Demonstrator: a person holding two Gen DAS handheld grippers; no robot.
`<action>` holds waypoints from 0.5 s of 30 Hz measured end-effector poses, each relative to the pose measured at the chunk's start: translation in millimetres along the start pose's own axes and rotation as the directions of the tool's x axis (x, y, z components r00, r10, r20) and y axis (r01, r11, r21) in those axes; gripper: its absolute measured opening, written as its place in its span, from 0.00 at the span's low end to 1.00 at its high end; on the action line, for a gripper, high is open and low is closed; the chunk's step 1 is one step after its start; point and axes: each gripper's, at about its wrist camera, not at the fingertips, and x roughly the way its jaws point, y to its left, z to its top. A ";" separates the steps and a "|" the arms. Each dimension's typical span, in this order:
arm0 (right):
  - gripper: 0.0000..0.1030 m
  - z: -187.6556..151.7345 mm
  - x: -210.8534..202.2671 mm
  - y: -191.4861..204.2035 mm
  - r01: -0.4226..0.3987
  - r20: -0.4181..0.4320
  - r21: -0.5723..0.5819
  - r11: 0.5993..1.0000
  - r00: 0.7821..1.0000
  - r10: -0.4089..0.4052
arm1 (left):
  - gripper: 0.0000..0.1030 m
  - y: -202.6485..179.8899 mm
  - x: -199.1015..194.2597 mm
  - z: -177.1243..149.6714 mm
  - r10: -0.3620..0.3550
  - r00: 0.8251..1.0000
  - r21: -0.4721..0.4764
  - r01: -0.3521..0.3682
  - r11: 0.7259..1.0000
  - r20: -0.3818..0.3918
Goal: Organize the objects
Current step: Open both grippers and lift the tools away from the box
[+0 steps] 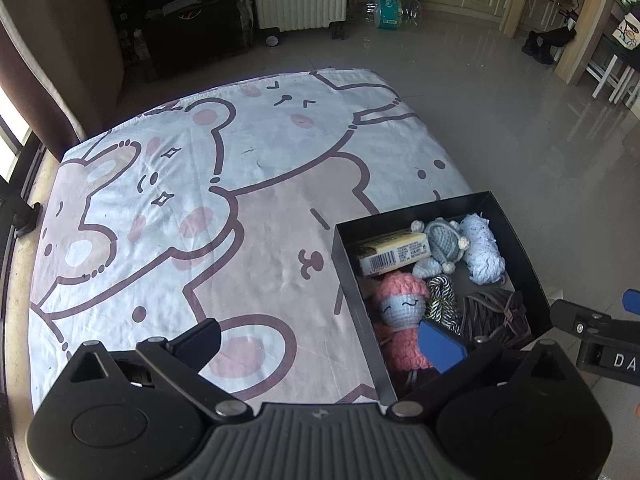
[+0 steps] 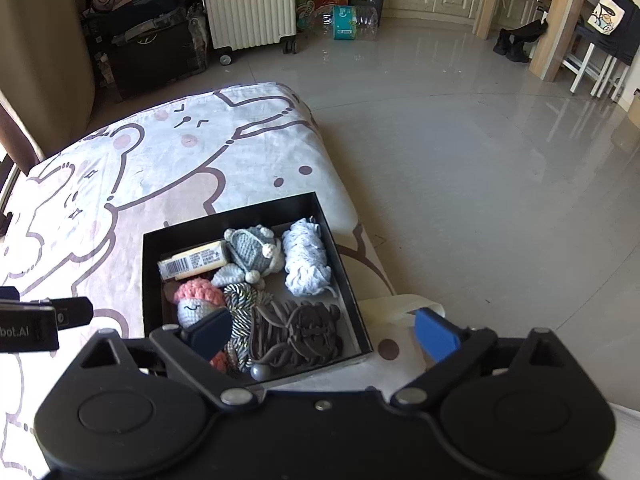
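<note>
Both claws, L (image 1: pixel 320 344) & R (image 2: pixel 324 332), spread wide, empty, tilted down over black box (image 2: pixel 256 208).

You face a matt black cardboard box (image 2: pixel 248 208) resting on a soft printed cloth (image 2: pixel 120 184) with faint creases. Inside lie rough crocheted yarn toys (image 2: pixel 196 304), a fuzzy pale-blue yarn skein (image 2: pixel 306 260), a twisted cord bundle (image 2: pixel 240 300) and a smooth paper-wrapped packet (image 2: pixel 192 264). Beyond, the tiled floor (image 2: pixel 480 160) shines glossy.
</note>
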 end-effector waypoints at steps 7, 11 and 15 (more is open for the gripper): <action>1.00 -5.1 -3.7 -2.9 0.030 0.001 -0.011 1.000 1.000 -0.030 | 1.00 2.3 -3.0 -9.0 0.008 1.000 0.002 -0.008 1.000 -0.006; 1.00 -7.8 -3.8 -2.3 0.043 -0.004 -0.022 0.999 0.999 -0.043 | 1.00 5.5 -1.7 -10.5 0.004 1.000 -0.011 -0.004 1.000 -0.016; 1.00 -8.8 -4.7 -2.6 0.051 -0.005 -0.021 0.998 0.999 -0.051 | 1.00 7.1 2.3 -10.7 0.024 0.999 -0.006 -0.024 1.000 -0.025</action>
